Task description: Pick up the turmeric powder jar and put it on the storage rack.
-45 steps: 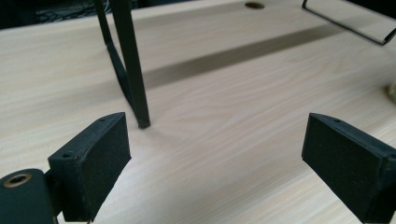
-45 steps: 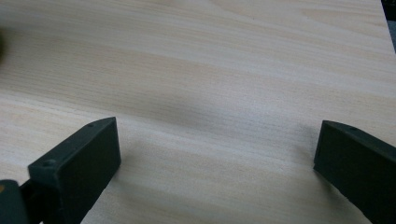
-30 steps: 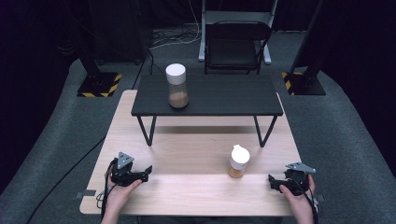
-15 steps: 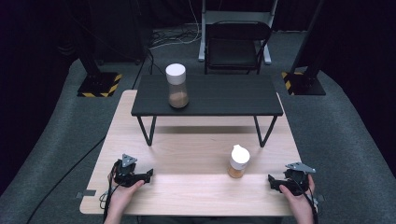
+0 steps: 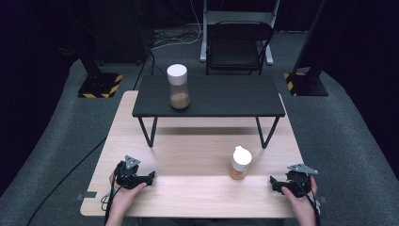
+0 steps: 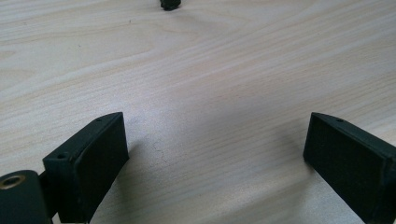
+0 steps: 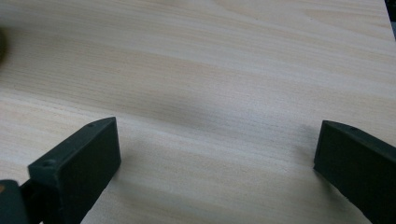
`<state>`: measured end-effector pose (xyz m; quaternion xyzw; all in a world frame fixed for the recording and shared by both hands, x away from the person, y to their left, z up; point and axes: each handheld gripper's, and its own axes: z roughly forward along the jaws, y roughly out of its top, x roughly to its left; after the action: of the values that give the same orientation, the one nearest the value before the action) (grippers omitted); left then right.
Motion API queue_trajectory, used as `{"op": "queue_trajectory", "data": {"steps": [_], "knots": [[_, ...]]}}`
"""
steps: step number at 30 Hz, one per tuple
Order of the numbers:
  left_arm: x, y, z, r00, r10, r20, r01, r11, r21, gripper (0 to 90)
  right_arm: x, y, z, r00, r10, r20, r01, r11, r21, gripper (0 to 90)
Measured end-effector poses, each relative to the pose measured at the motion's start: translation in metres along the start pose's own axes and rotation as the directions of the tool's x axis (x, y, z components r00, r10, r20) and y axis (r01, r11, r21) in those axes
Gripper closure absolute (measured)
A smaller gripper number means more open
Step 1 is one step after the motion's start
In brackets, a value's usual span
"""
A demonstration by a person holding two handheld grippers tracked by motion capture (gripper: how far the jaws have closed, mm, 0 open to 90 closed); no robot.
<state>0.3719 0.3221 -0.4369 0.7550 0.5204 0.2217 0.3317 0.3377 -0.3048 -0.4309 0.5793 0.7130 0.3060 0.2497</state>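
Resting both tongs, left [image 5: 149, 177] just widening and right [image 5: 274, 182], agape and empty on the tabletop [image 5: 197, 160], flanking the small jar [image 5: 240, 162], readying a reach.

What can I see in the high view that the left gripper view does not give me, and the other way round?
The high view alone gives the whole layout: a small jar on the wooden table, a taller jar on the black shelf, the right gripper and a chair behind. The left gripper view alone gives the wood grain close up, with nothing between its wide-apart jaws. Both show the left gripper, open, resting low on the wooden table.
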Motion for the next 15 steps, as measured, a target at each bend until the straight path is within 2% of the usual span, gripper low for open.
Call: {"op": "queue_trajectory", "data": {"steps": [12, 15], "knots": [[0.0013, 0.0001, -0.0001, 1.0000, 0.003, 0.003, -0.003, 1.0000, 0.002, 5.0, -0.0019, 0.0006, 0.0002, 0.9997, -0.017, -0.017, 0.017, 1.000, 0.001, 0.0], [0.0018, 0.0002, -0.0001, 1.0000, 0.005, 0.005, -0.005, 1.0000, 0.002, 4.8, -0.0026, 0.0007, -0.0015, 0.9996, -0.017, -0.021, 0.017, 1.000, -0.001, 4.2]]}}
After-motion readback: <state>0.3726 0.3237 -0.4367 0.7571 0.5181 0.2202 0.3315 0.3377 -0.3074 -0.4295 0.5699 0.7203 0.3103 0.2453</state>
